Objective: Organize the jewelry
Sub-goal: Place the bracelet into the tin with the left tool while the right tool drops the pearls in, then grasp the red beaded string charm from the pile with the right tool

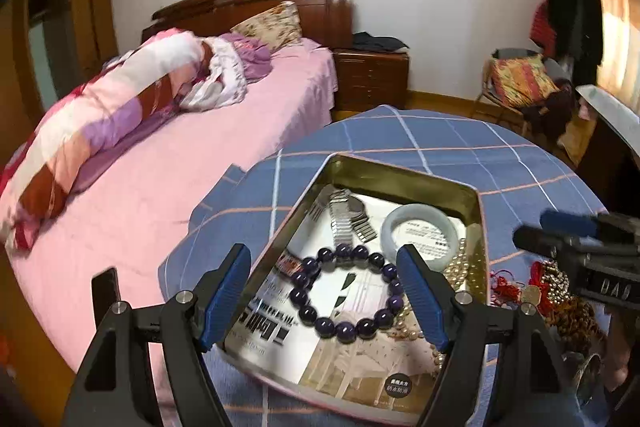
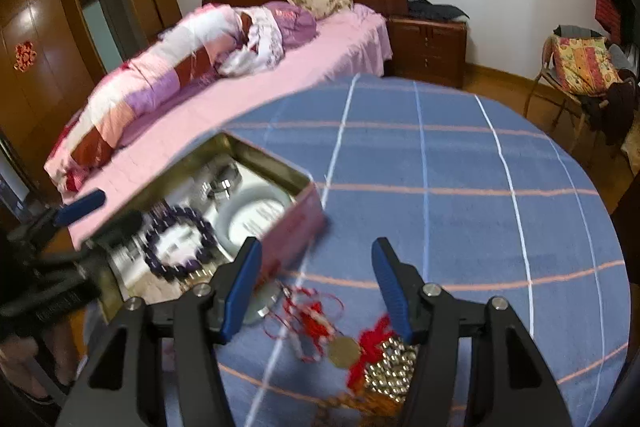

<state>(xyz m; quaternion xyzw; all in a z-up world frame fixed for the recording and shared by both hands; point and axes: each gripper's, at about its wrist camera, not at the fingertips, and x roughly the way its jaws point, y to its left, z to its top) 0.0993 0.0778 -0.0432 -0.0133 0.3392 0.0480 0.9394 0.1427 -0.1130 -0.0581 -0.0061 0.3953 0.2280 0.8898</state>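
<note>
Purple bead bracelet (image 1: 346, 293) lies in tin (image 1: 400, 173) between gaping left gripper (image 1: 326, 285).

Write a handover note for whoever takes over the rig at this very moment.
Left gripper: open, empty, over the purple bead bracelet lying in the metal tin.
Right gripper: open, empty, above the red-cord charm on the blue checked cloth.
Done: wristwatch, pale jade bangle, pearl strand and bracelet are in the tin.
Left: red-cord charm, metal-bead piece and brown bead string, outside the tin.
</note>
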